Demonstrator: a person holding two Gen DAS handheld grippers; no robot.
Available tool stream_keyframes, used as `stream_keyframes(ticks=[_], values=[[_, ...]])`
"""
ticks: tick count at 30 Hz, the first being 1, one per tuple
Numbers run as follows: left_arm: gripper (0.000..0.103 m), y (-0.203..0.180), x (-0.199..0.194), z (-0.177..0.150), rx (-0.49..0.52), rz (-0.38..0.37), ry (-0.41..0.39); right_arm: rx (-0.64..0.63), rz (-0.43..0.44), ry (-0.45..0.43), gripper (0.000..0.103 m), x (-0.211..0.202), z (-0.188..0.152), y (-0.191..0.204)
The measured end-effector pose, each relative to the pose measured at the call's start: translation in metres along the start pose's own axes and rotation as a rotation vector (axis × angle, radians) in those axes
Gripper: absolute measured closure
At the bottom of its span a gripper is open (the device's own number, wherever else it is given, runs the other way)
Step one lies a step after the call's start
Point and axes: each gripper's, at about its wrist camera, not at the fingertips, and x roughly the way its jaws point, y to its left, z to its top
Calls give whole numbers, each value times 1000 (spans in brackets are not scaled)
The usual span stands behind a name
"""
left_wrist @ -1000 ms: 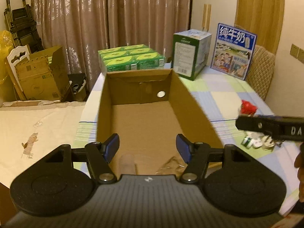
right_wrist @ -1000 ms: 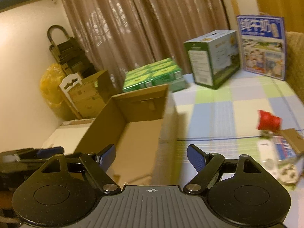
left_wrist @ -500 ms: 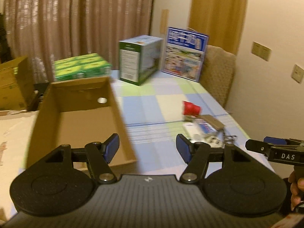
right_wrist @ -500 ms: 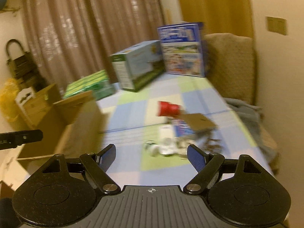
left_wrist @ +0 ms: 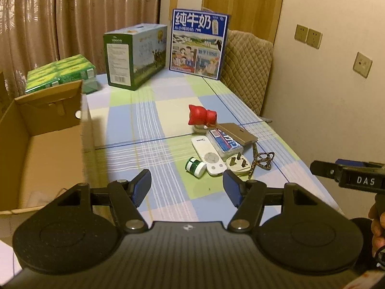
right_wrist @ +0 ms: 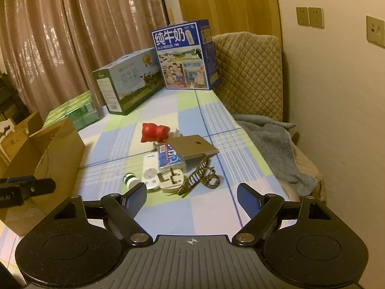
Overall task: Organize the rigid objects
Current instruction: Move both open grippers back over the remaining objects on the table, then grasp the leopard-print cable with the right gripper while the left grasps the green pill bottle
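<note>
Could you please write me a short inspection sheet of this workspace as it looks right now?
Surface: checked blue-green tablecloth.
Job's things: red cat figurine, white remote, blue-labelled packet, small green-white jar, white plug, tan flat case, clustered; open cardboard box apart.
Clutter: green milk carton, blue milk carton, green pack.
Grippers: left gripper, right gripper open, empty.
Cables: braided cord.
Surroundings: curtains, quilted chair.

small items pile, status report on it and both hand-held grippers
Left hand-held gripper open, empty. Right hand-held gripper open, empty. Small items pile untouched on tablecloth, cardboard box at left. Path clear.
</note>
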Motion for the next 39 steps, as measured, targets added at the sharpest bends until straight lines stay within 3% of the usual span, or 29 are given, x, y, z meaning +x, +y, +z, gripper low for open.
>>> stream_keyframes(ticks=[8,12,22,27,33,39], values=[[42,-9,44,1,8,-7,43,58,-10,33,24,44,11,-10],[42,-10,65,1,13,-7,60,86,-15,73,38,76,12,-17],[42,-6,112,-2,-8,-31,105,139,-32,129,46,145,15,-29],[42,-3,124,-4,-11,-28,114,89,-112,140,49,170,19,-22],[42,-1,134,-4,-21,-38,125,34,-126,193,49,191,16,-19],[42,-2,140,-5,-19,-46,125,-31,-159,205,61,179,10,-22]])
